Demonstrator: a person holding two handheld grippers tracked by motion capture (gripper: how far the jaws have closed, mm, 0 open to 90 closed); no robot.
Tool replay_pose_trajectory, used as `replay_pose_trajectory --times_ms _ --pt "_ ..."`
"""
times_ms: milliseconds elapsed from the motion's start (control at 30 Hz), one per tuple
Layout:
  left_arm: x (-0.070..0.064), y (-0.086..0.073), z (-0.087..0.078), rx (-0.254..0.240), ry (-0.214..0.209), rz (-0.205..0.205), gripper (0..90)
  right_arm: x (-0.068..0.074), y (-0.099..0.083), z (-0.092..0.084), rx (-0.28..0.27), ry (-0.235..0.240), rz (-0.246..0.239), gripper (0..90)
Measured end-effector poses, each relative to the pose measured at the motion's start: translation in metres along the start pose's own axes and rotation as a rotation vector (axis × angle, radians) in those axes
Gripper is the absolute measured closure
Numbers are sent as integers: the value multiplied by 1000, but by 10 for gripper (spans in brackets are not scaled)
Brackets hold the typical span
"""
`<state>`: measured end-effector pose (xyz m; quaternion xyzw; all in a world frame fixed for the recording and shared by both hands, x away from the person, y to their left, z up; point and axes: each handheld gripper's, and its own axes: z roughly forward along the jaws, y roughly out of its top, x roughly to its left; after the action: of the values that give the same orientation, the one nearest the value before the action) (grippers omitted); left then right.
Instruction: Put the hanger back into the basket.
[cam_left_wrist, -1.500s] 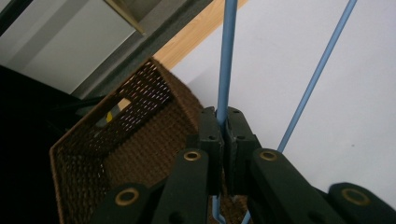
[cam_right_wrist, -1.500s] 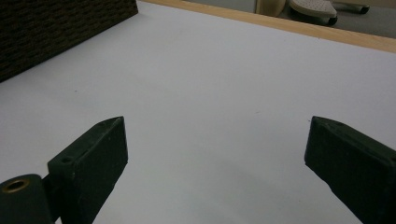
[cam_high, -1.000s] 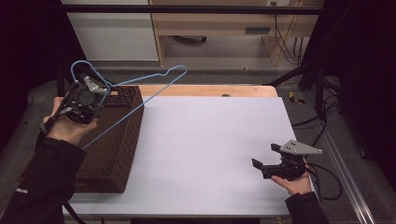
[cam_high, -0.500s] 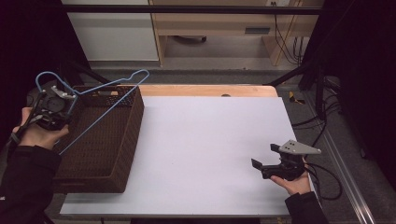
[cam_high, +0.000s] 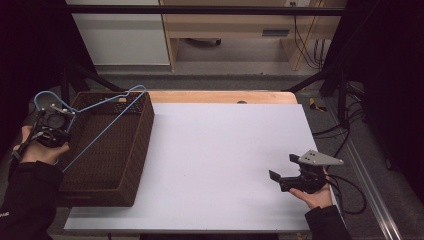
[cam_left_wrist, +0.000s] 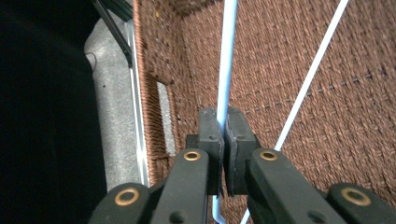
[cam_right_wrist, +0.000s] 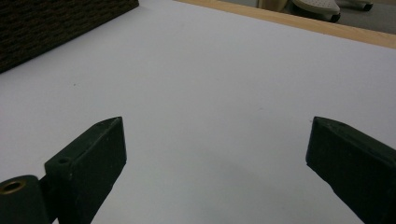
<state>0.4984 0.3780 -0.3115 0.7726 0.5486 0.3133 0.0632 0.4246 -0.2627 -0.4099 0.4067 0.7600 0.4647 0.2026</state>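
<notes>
At the left edge of the high view, the left claw (cam_high: 50, 131) is seen in a hand beside the outer wall of the brown woven basket (cam_high: 131, 165), which stands on the left end of the white tabletop (cam_high: 225, 150). A light-blue wire hanger (cam_high: 102, 122) is gripped by this claw: in the left gripper view the two black pads are pressed together on one blue wire of the hanger (cam_left_wrist: 227, 60), with the left claw (cam_left_wrist: 223, 135) closed as far as the wire allows. From the pinch point that wire runs straight up the frame over the woven inside of the basket (cam_left_wrist: 299, 65), and a second wire of the same hanger crosses diagonally towards the upper right (thinner and paler in that view). In the high view the hanger is seen slanting over the basket's opening, its hooked top near the basket's far rim at upper centre-left, its lower wire descending towards the lower left beside the hand. Whether the hanger touches the rim cannot be told.

In the lower right of the high view, the right claw (cam_high: 281, 176) is held in the other hand just above or on the tabletop, well apart from basket and hanger. In the right gripper view the right claw (cam_right_wrist: 215, 154) is shown wide open, with nothing but bare tabletop (cam_right_wrist: 210, 79) between its jaws; a corner of the basket (cam_right_wrist: 51, 23) lies at the upper left of that frame.
</notes>
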Motion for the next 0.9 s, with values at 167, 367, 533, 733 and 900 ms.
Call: replay_pose_trajectory --times_ms 167,367,533,733,900 --pt "-3 -2 7 19 -10 3 871 0 0 0 2 0 0 57" --pt "-7 -7 24 71 -6 -18 871 1 0 1 7 3 -6 58" --pt "-14 -12 42 129 17 -17 869 1 -1 2 10 2 -1 58" --pt "-22 -19 61 179 -25 -43 867 1 -1 2 9 2 -3 58" --pt "-26 -21 62 174 -70 -53 775 1 0 2 6 3 -3 57"
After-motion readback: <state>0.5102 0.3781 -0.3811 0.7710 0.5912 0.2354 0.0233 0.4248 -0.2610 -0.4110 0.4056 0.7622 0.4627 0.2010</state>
